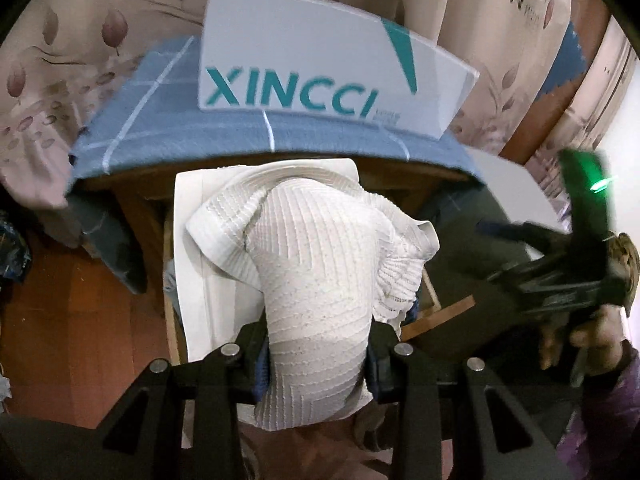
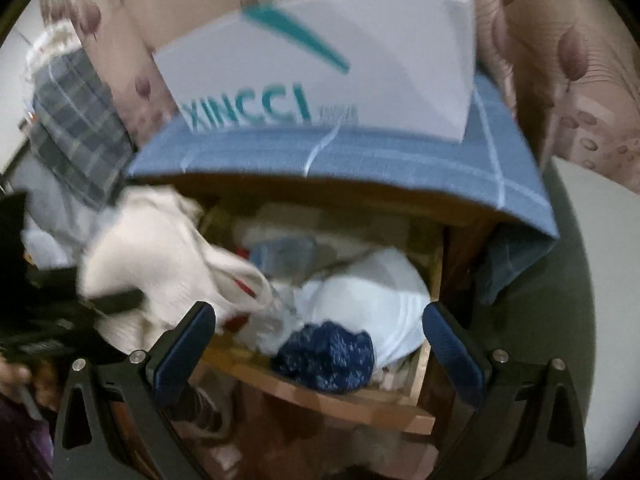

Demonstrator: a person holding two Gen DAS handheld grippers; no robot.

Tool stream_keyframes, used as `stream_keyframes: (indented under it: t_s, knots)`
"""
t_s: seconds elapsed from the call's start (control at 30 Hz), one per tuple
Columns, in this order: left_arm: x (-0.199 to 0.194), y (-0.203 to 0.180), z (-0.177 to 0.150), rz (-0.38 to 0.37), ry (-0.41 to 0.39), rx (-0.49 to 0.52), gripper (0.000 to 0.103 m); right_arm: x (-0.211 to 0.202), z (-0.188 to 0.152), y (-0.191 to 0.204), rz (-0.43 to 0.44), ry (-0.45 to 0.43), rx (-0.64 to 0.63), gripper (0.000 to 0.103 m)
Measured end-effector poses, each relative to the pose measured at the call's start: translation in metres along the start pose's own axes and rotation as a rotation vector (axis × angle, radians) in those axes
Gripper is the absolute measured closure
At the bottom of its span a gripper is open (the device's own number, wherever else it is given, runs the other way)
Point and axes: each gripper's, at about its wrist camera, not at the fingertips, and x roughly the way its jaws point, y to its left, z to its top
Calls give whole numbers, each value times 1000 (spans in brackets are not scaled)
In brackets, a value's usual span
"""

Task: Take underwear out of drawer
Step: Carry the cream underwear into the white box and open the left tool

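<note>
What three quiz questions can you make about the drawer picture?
1. True or false: the left hand-held gripper is shut on the white underwear.
2. What colour is the bundle at the front of the open drawer? A red, B dark blue, C yellow.
3. Fill in: the right hand-held gripper has its jaws ____.

Key: 1 true; 2 B; 3 open.

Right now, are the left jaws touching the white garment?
Touching. In the left wrist view the left gripper is closed on the white garment, which is bunched tightly between both jaws.
</note>
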Motion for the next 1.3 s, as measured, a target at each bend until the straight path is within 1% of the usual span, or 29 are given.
stream_keyframes:
  t_s: [0.13,0.2,0.3,0.4,0.47,0.6,0.73,0.83,0.9,0.93,1.03,1.1,1.23,1.3]
  knots:
    - [-27,5,3,-3,-52,-22,67,18,-1,1,-30,81,-7,0]
    - [-41,7,4,-3,-72,-31,67,26,-2,1,-30,120,-10,0]
    - [-68,9,11,-3,-111,-38,67,38,-2,4,-61,167,-27,0]
    - [-99,7,22,2,-161,-26,67,42,-3,9,-64,175,-47,0]
    - [-116,4,34,3,-185,-18,67,41,-3,11,-59,167,-49,0]
    - [-144,-1,73,-28,-211,-21,67,39,-1,8,-56,152,-37,0]
    - [-158,-11,129,-25,-244,4,67,35,0,8,-50,136,-34,0]
    - [-150,-24,170,12,-250,56,66,32,0,7,-40,125,-29,0]
    - [-128,-33,199,25,-219,80,66,31,1,6,-34,120,-24,0]
    - [-120,-36,208,26,-206,84,66,30,1,6,-32,118,-23,0]
    - [-80,-44,240,65,-165,103,66,28,0,4,-26,111,-18,0]
    - [-54,-43,252,97,-139,117,66,27,0,3,-20,105,-13,0]
    - [-11,-38,270,125,-92,98,65,23,-1,0,-7,92,0,0]
    - [3,-35,273,133,-80,95,65,22,0,-1,-1,86,2,0]
